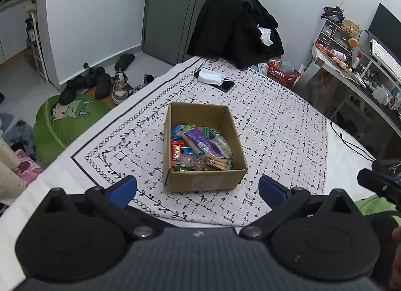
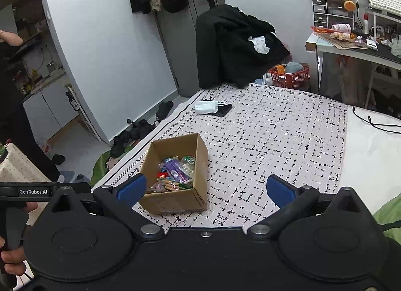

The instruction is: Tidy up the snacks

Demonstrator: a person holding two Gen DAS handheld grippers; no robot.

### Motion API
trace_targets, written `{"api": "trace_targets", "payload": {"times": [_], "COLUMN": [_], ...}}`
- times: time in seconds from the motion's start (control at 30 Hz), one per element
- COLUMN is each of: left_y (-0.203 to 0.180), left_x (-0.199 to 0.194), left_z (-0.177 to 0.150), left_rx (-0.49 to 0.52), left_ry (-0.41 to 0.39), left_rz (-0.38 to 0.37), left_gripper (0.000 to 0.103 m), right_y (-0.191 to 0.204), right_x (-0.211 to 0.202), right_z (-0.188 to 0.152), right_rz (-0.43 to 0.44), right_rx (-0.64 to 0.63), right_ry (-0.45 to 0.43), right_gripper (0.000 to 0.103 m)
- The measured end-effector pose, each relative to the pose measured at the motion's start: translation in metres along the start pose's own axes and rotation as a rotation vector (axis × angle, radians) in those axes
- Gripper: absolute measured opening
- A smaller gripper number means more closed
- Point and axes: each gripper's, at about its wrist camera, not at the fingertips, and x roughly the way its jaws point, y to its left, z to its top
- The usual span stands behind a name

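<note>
I hold both grippers, left [image 1: 198, 187] and right [image 2: 205, 190], fingers spread and empty, above the cloth [image 1: 275, 125]. Snacks [image 1: 200, 148] sit in the box [image 1: 205, 180]. Seemingly finished; next, I'd judge, withdraw.

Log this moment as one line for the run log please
left gripper: open, empty | right gripper: open, empty | snacks: all in cardboard box | cloth: phone, mask

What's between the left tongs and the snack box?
Nothing: only bare patterned cloth separates the open left tongs from the cardboard box, seen in the left wrist view.
</note>
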Motion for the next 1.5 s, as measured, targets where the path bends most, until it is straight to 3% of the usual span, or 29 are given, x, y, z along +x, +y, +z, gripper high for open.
{"api": "trace_targets", "payload": {"times": [0.63, 1.5], "left_y": [0.011, -0.004], "left_x": [-0.039, -0.022], "left_z": [-0.011, -0.014], "left_rx": [0.021, 0.031], "left_ry": [-0.074, -0.060], "left_rz": [0.037, -0.002], "left_gripper": [0.103, 0.103], "right_y": [0.010, 0.015], "right_x": [-0.019, -0.002], "right_z": [-0.008, -0.018], "right_rz": [-0.013, -0.093], "right_rx": [-0.024, -0.062], "right_ry": [-0.029, 0.044], "right_gripper": [0.103, 0.103]}}
